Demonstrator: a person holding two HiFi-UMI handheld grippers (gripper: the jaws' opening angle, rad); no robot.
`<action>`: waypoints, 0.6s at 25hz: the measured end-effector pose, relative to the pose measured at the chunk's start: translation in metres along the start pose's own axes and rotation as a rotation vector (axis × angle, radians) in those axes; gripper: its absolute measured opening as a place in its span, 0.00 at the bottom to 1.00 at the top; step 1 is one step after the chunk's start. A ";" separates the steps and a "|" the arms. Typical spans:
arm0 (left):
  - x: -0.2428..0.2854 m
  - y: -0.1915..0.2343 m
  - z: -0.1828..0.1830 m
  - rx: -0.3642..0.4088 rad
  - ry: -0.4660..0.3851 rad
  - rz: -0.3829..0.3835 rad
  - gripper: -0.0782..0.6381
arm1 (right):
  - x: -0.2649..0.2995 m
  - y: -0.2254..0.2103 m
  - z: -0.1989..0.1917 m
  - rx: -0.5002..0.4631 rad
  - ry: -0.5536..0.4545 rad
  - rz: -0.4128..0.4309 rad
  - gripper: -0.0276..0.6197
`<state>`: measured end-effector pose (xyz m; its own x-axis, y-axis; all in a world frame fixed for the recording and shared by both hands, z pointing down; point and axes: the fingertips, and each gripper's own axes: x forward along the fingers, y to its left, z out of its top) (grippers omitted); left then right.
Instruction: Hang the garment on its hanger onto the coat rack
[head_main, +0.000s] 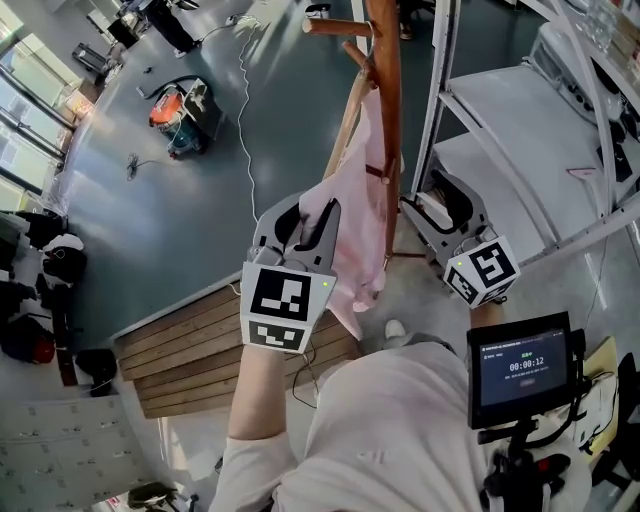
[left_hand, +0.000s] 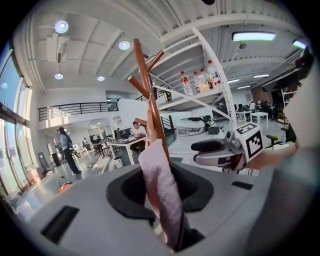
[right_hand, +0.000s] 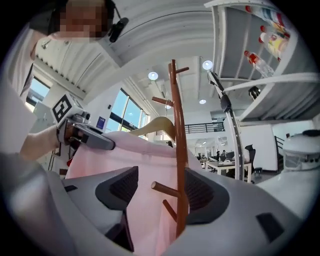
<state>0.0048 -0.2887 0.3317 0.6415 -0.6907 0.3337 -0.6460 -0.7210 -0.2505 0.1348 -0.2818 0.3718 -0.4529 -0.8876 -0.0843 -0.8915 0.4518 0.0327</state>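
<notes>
The pink garment (head_main: 350, 215) hangs on a pale wooden hanger (head_main: 348, 115) right against the brown coat rack (head_main: 386, 110). My left gripper (head_main: 305, 222) is at the garment's near shoulder. In the left gripper view a fold of the pink cloth (left_hand: 162, 190) stands between its jaws, with dark gaps on both sides, so the pads do not press it. My right gripper (head_main: 432, 212) is to the right of the rack's pole, open and empty. In the right gripper view the pole (right_hand: 176, 125), the hanger (right_hand: 155, 125) and the garment (right_hand: 140, 170) lie beyond its jaws.
White metal shelving (head_main: 520, 110) stands just right of the rack, with bottles (left_hand: 197, 80) on an upper shelf. A wooden pallet (head_main: 200, 345) lies on the floor below my left hand. A timer screen (head_main: 520, 365) sits at my right side. People sit at desks (left_hand: 135, 131) far off.
</notes>
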 end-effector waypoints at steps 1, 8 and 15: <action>-0.002 0.000 0.003 0.003 -0.015 -0.003 0.24 | 0.000 -0.001 0.002 0.028 -0.011 0.002 0.47; -0.024 -0.006 0.023 -0.010 -0.141 -0.034 0.30 | 0.003 0.002 0.015 0.028 -0.047 0.006 0.47; -0.041 -0.001 0.024 -0.064 -0.171 0.009 0.30 | 0.007 0.009 0.026 -0.012 -0.071 0.026 0.47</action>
<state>-0.0111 -0.2607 0.2963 0.6932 -0.7000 0.1715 -0.6733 -0.7139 -0.1922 0.1234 -0.2817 0.3455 -0.4744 -0.8669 -0.1534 -0.8798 0.4730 0.0477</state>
